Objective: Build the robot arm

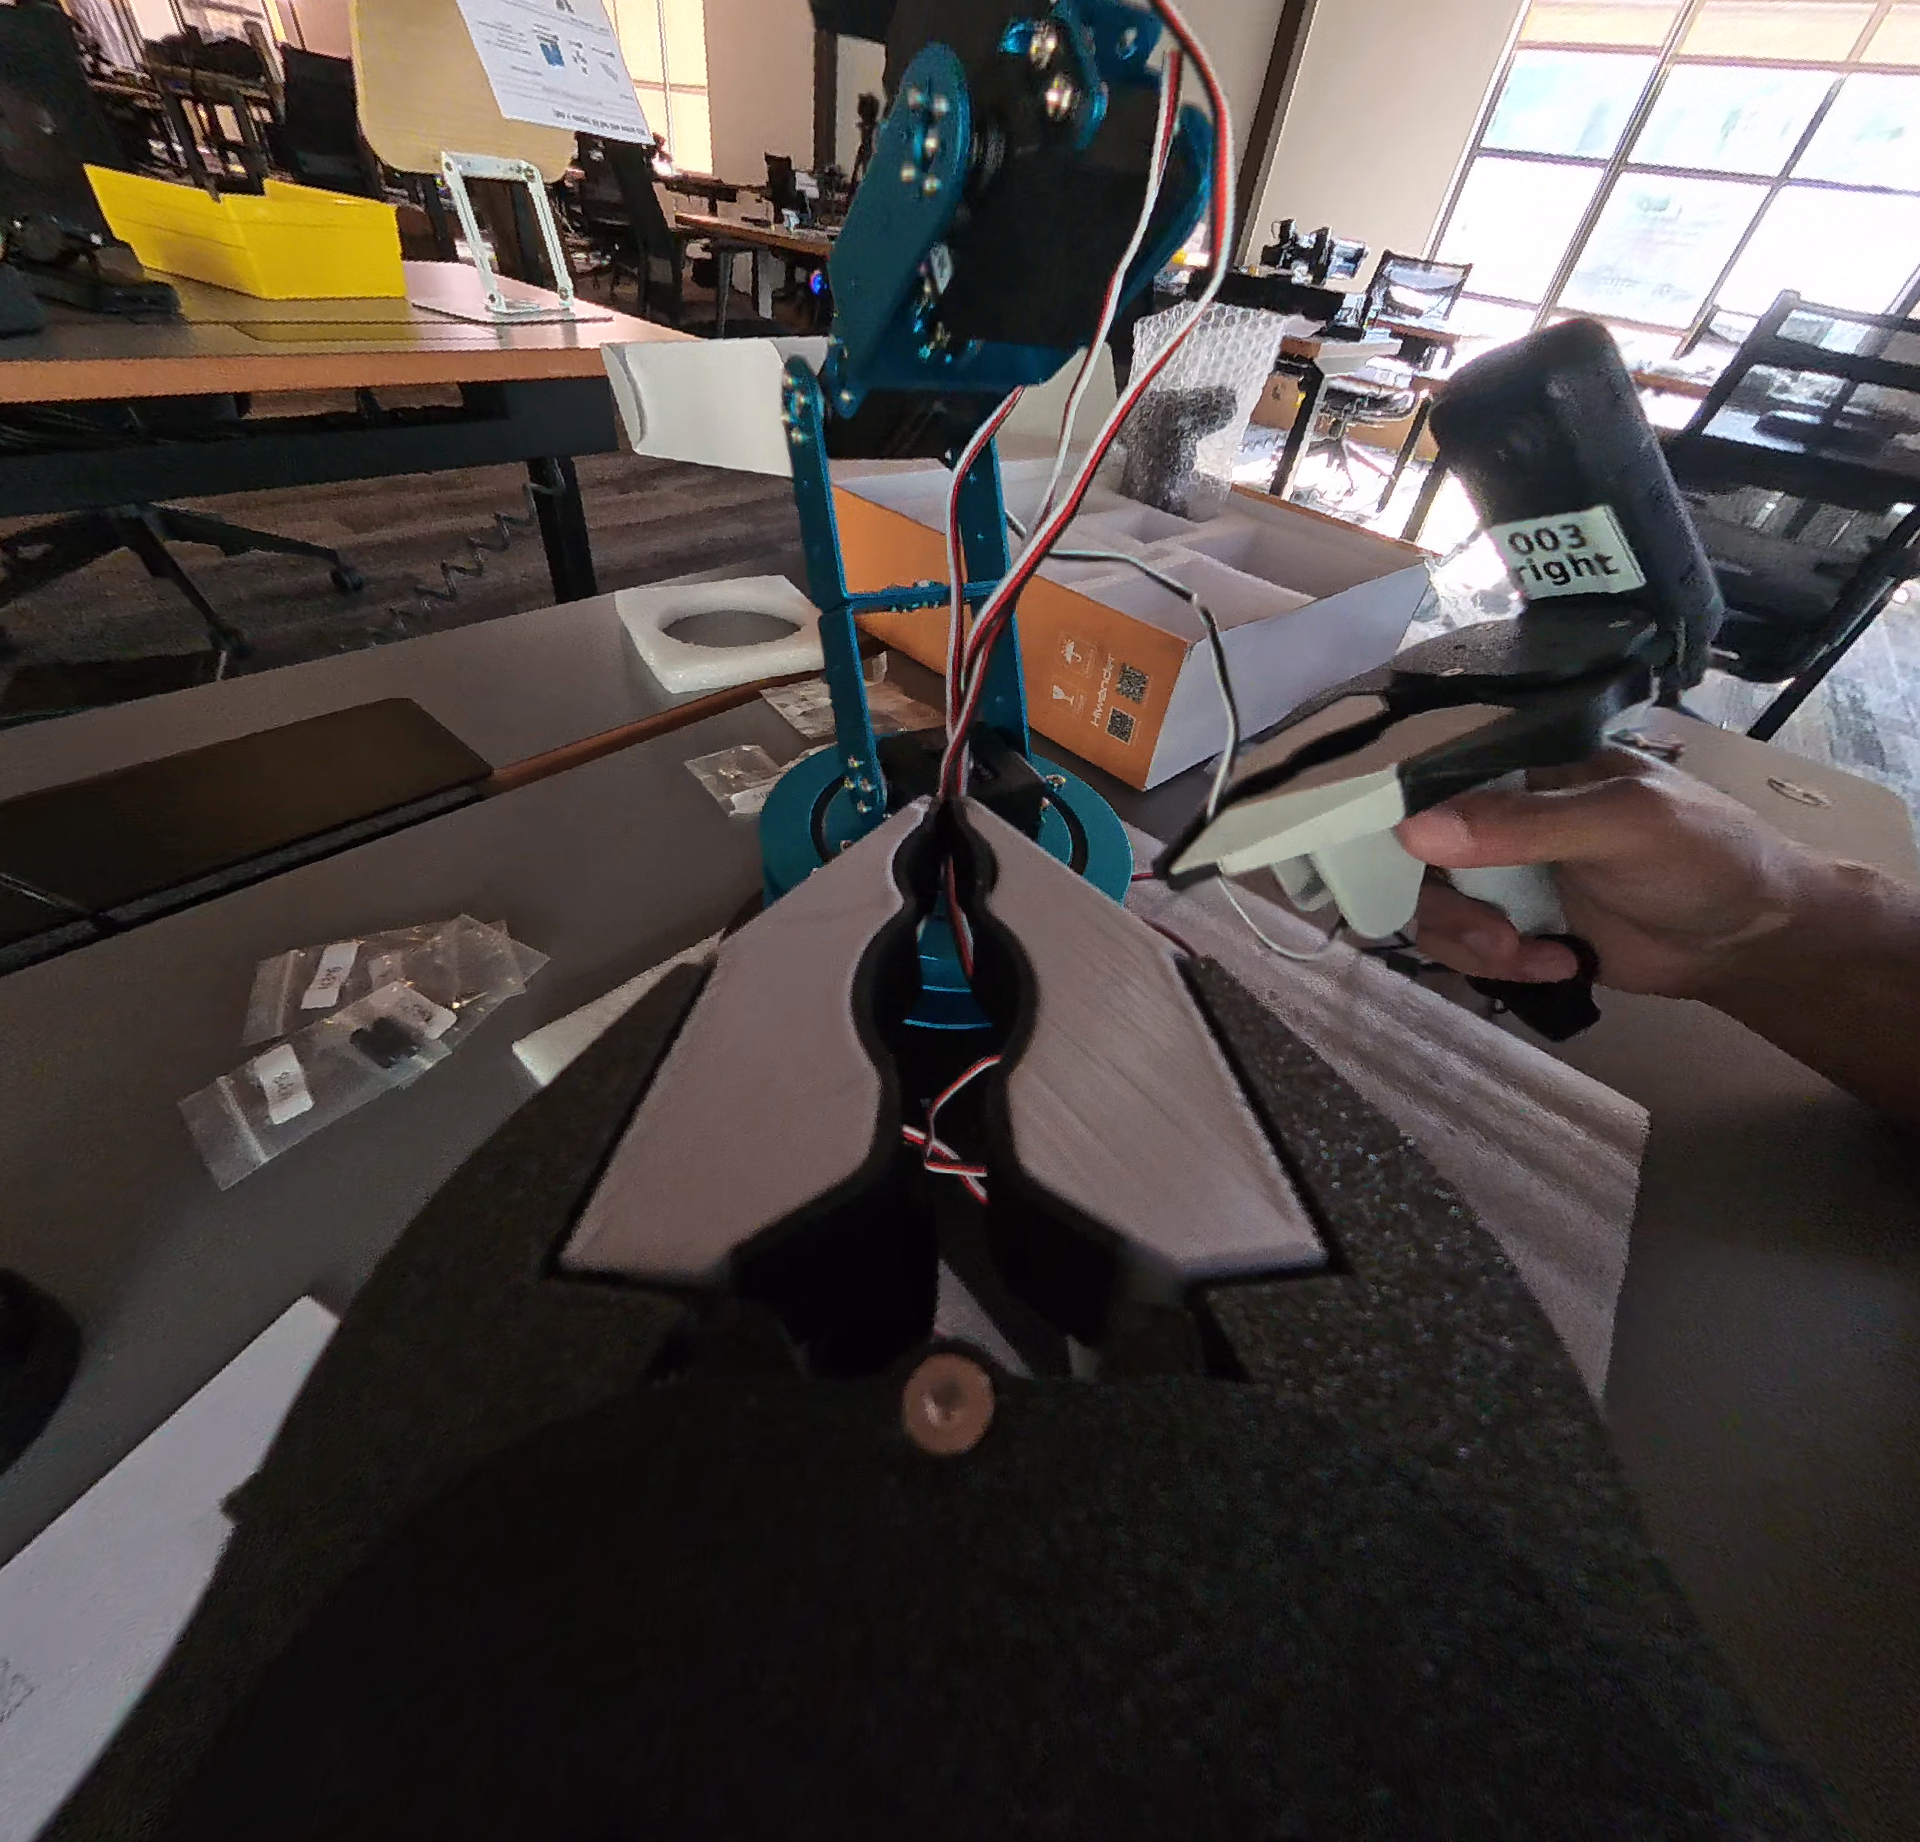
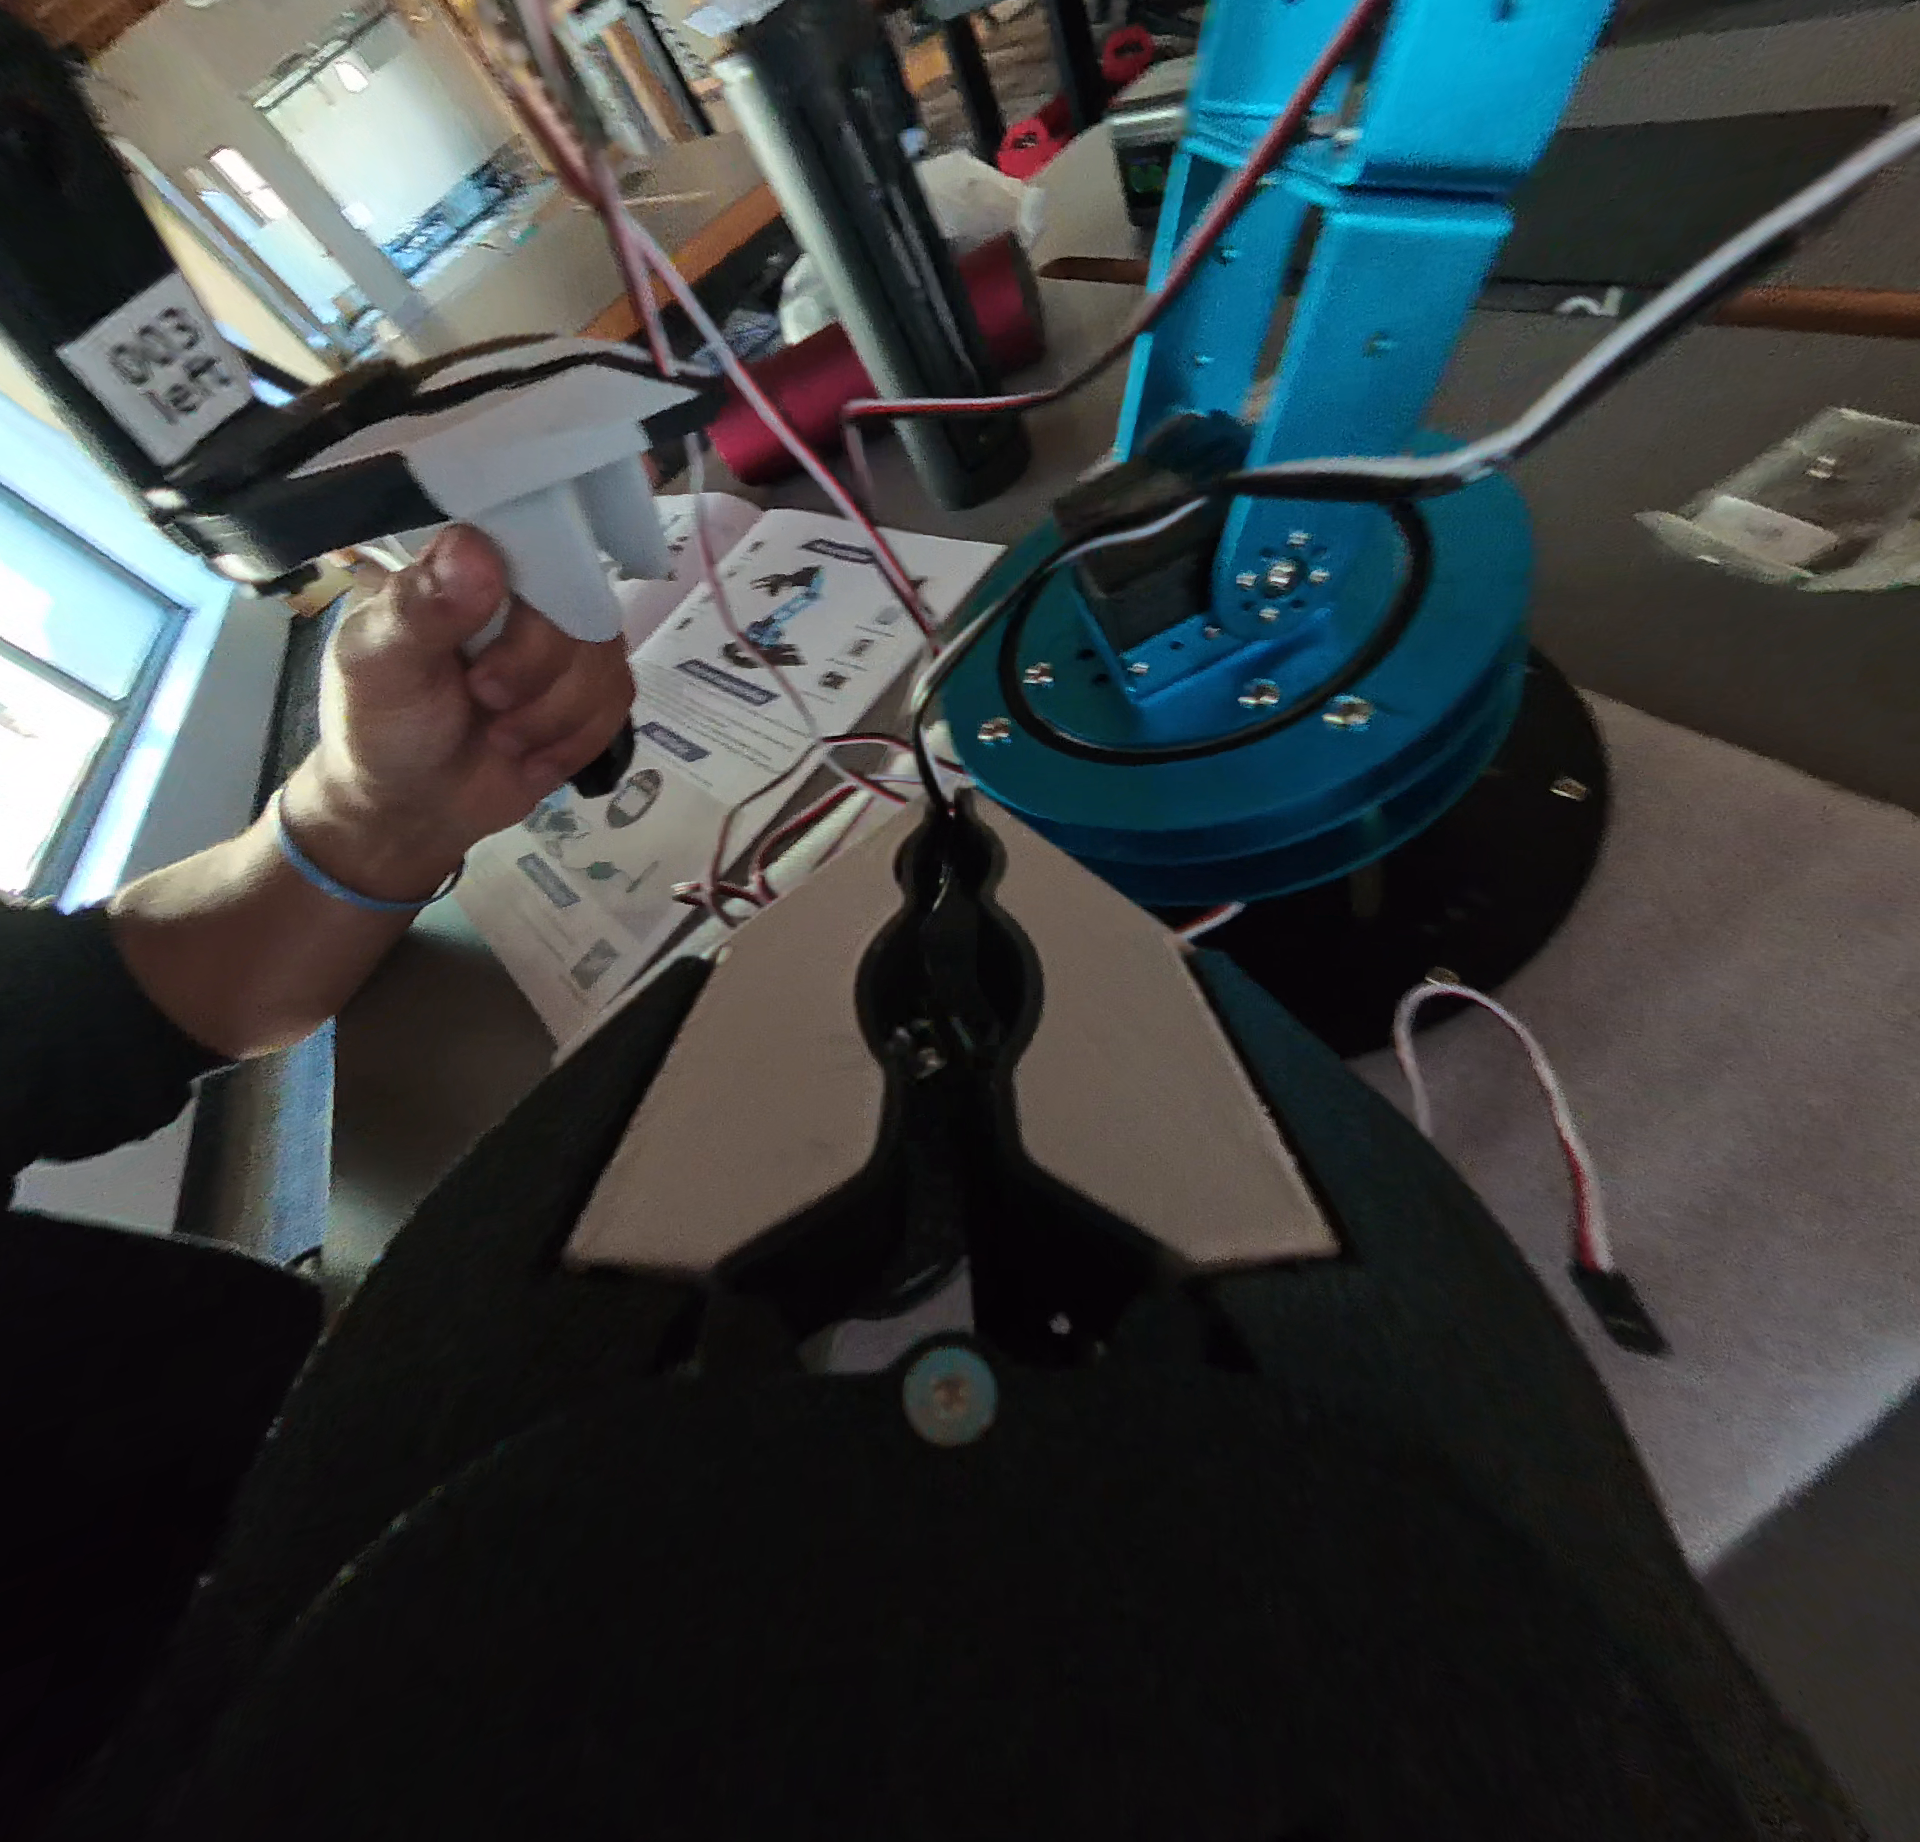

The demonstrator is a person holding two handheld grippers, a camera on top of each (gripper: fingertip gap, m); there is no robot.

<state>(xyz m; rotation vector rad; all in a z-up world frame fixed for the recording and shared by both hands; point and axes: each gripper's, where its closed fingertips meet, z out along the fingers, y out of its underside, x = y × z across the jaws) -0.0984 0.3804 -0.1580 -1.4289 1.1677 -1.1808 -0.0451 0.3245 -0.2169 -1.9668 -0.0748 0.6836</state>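
Observation:
A blue metal robot arm kit (image 1: 914,265) stands on a round blue base (image 2: 1351,805) over a black plate (image 2: 1538,878). My left gripper (image 1: 948,816) is shut on a bundle of red, white and black servo wires (image 1: 997,587) hanging from the arm, just in front of the base. My right gripper (image 2: 954,805) is shut on a black-and-white wire (image 2: 1621,358) that loops over the base. Each gripper shows in the other's view: the right one (image 1: 1179,862) to the right of the base, the left one (image 2: 707,395) at upper left, each held by a hand.
An open orange and white box (image 1: 1143,649) and a white foam ring (image 1: 727,629) lie behind the arm. Small plastic parts bags (image 1: 353,1023) lie at left. A printed instruction sheet (image 2: 748,691) and a loose cable with a black connector (image 2: 1569,1200) lie on the table. The tips of one gripper are about 10 cm away from the tips of the other.

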